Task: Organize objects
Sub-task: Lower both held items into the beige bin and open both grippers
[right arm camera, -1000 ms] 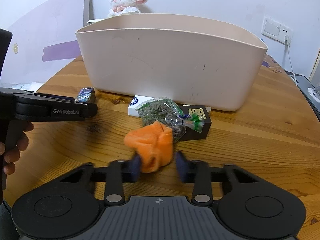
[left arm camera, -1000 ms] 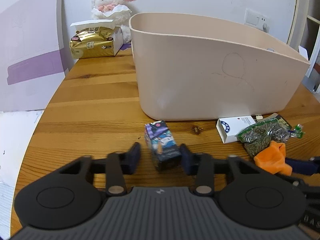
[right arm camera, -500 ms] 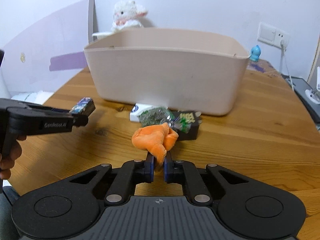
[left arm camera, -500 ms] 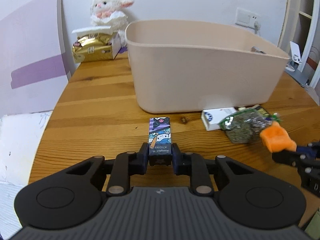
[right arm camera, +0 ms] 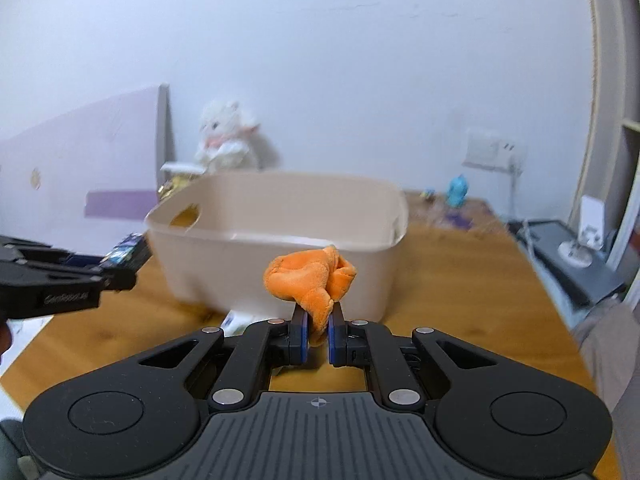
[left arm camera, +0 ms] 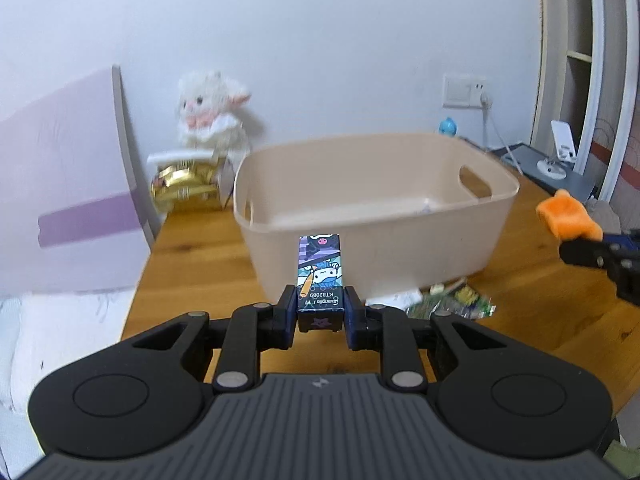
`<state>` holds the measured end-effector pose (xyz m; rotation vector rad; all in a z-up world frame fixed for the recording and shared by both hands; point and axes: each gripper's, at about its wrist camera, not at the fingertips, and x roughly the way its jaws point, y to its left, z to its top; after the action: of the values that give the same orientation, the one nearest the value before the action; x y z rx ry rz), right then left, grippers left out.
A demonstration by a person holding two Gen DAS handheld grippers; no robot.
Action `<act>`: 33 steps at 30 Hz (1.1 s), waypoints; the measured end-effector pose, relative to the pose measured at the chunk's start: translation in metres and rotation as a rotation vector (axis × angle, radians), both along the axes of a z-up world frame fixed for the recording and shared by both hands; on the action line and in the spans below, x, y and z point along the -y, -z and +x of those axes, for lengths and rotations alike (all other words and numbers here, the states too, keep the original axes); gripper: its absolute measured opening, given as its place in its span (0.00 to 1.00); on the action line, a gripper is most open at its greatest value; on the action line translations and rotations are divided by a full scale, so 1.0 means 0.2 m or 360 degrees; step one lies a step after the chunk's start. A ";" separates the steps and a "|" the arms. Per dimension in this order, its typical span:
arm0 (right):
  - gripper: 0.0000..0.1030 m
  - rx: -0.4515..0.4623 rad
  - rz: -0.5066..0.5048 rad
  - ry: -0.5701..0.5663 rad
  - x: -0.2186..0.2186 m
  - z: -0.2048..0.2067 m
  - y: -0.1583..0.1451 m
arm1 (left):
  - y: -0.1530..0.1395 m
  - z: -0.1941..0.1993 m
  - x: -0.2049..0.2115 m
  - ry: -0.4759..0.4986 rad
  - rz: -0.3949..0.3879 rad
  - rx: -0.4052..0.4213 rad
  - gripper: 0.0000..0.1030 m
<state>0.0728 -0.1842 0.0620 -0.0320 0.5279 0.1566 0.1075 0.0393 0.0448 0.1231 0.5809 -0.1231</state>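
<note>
The left gripper (left arm camera: 320, 312) is clamped on the near end of a small printed box (left arm camera: 319, 276), holding it lengthwise so the far end points at the bin (left arm camera: 376, 216). The right gripper (right arm camera: 317, 336) pinches a soft orange cloth (right arm camera: 310, 276) by a low fold, so the rest bunches above the fingers. Both are lifted clear of the table (right arm camera: 460, 280), near the bin's front wall, probably for dropping in. A green packet (left arm camera: 448, 306) and other items lie on the table at the bin's front edge, not yet stowed.
</note>
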 end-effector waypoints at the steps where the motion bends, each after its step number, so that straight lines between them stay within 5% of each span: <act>1: 0.08 0.0014 -0.0003 0.0008 0.02 0.02 -0.02 | -0.02 0.01 0.01 0.0003 -0.0004 0.0016 0.25; 17: 0.08 0.0112 -0.0059 0.0000 0.04 0.50 -0.13 | -0.05 0.51 0.15 -0.0045 0.0014 -0.0022 0.25; 28: 0.10 -0.0120 -0.0119 -0.0035 -0.02 0.81 0.06 | 0.13 0.77 0.22 -0.0092 0.0075 -0.0173 0.25; 30: 0.12 -0.0152 -0.0120 -0.0034 -0.01 0.83 0.09 | 0.15 0.79 0.22 -0.0092 0.0069 -0.0203 0.25; 33: 0.31 -0.0161 -0.0113 -0.0027 0.00 0.83 0.11 | 0.15 0.78 0.20 -0.0103 0.0030 -0.0221 0.26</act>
<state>0.2382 -0.1839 0.0409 -0.0981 0.6341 0.1565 0.2644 -0.0014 0.0154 0.1145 0.7241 -0.0635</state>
